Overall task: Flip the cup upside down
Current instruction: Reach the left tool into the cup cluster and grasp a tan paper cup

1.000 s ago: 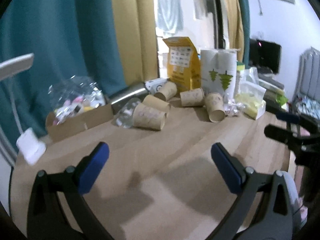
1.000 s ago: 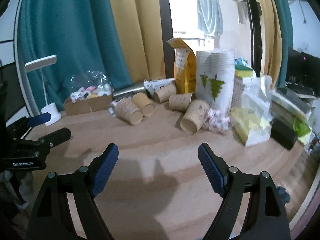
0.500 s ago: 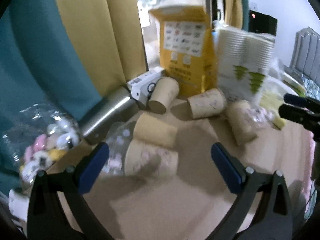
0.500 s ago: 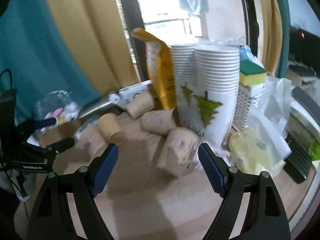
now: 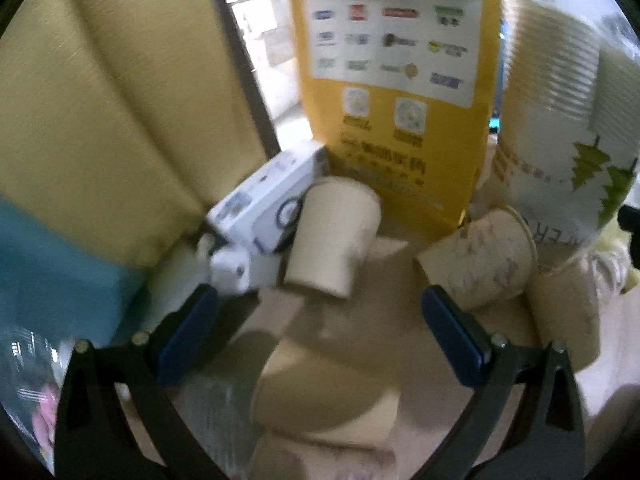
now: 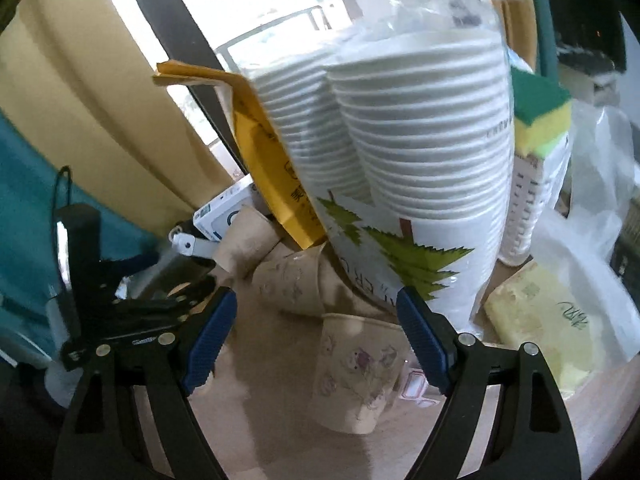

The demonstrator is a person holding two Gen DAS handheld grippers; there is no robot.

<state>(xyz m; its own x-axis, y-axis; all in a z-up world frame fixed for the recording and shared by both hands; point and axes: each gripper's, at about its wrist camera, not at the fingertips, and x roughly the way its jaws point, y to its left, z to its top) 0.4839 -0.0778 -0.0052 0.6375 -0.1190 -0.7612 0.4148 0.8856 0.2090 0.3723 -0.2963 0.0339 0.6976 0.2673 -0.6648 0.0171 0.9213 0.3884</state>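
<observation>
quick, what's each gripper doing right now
Left gripper: open, holding nothing.
Right gripper: open, holding nothing, a paper cup lying between its fingers.

A yellow bag [image 5: 394,92] printed with small logos stands at twelve o'clock in the left view, a white box [image 5: 266,200] leaning at its nine o'clock side. Behind hang a yellow curtain [image 5: 120,100] and a teal curtain [image 5: 48,272]. In the right view, a sponge [image 6: 540,114] sits at two o'clock, a pale yellow packet [image 6: 540,324] at four.
</observation>
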